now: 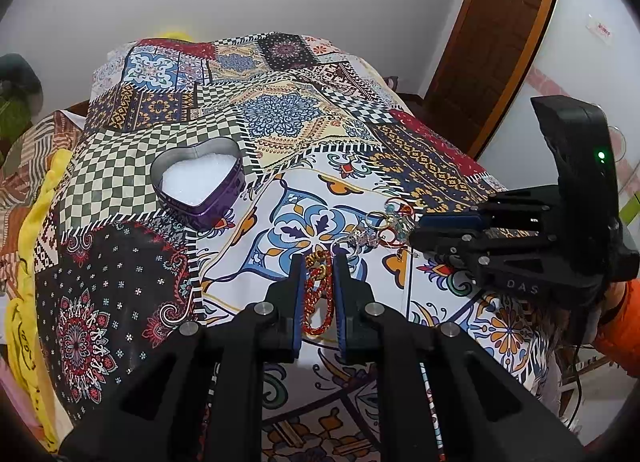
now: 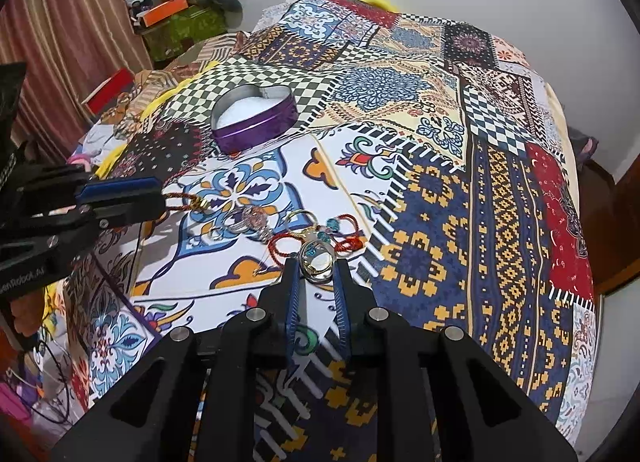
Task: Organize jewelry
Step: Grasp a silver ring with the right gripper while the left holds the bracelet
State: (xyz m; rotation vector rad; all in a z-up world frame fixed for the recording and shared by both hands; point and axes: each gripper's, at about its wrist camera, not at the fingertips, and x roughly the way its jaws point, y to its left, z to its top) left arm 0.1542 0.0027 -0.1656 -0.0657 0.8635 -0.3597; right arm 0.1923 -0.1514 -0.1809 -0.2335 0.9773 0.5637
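While both grippers work a heap of jewelry (image 2: 280, 229) on the patterned bedspread (image 2: 440, 189), the left gripper (image 1: 316, 262) has narrowed around a red beaded necklace (image 1: 318, 294), and the right gripper (image 2: 316, 266) pinches a silver ring (image 2: 316, 262). Red cords tangled through the pile could drag other pieces along on lifting. The heart-shaped tin (image 1: 200, 181) waits well apart, holding only white filling. Whether the left pads actually grip the beads is unclear.
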